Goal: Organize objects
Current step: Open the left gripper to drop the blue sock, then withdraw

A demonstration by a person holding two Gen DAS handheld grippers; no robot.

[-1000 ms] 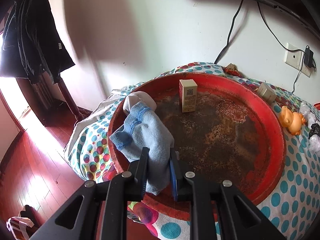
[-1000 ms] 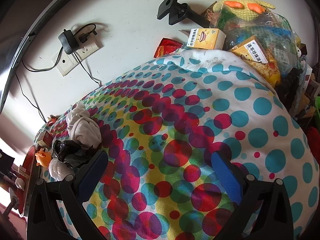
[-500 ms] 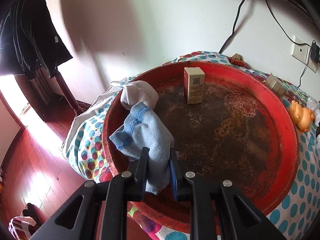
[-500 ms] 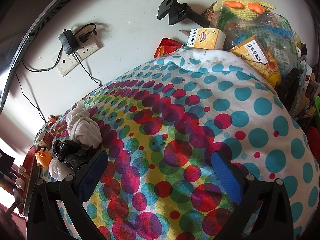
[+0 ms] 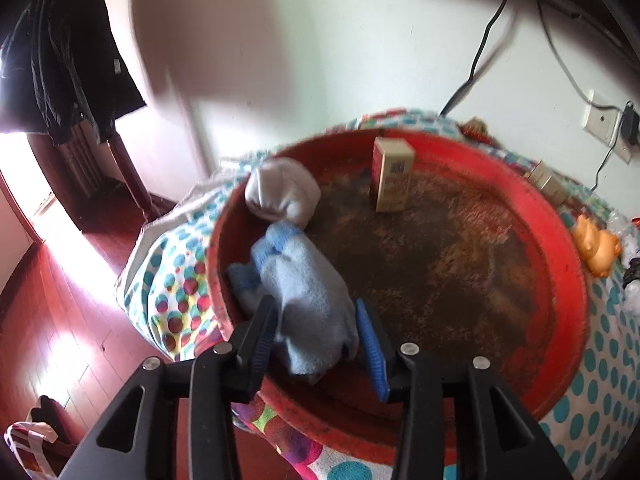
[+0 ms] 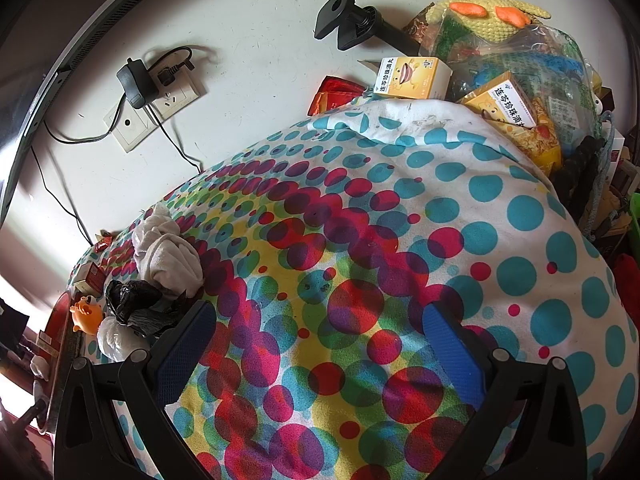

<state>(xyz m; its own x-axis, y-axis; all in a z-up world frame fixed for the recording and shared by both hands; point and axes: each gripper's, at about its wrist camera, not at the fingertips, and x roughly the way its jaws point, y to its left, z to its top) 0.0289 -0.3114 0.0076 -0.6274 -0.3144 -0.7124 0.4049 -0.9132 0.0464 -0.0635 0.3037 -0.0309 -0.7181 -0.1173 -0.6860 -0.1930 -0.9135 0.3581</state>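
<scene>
Blue sock (image 5: 308, 300): lying in red tray (image 5: 568, 280), beside white sock (image 5: 280, 194)
Left gripper (image 5: 320, 338): jaws opening, sock between them
Right gripper (image 6: 320, 344): spread wide, empty

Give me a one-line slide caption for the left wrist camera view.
Left gripper opening around a light blue sock inside the red tray, near a white sock ball and upright box.

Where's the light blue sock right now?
In the left wrist view, the light blue sock lies against the red tray's left inner rim, just below the white sock ball, between the left gripper's opening jaws.
</scene>
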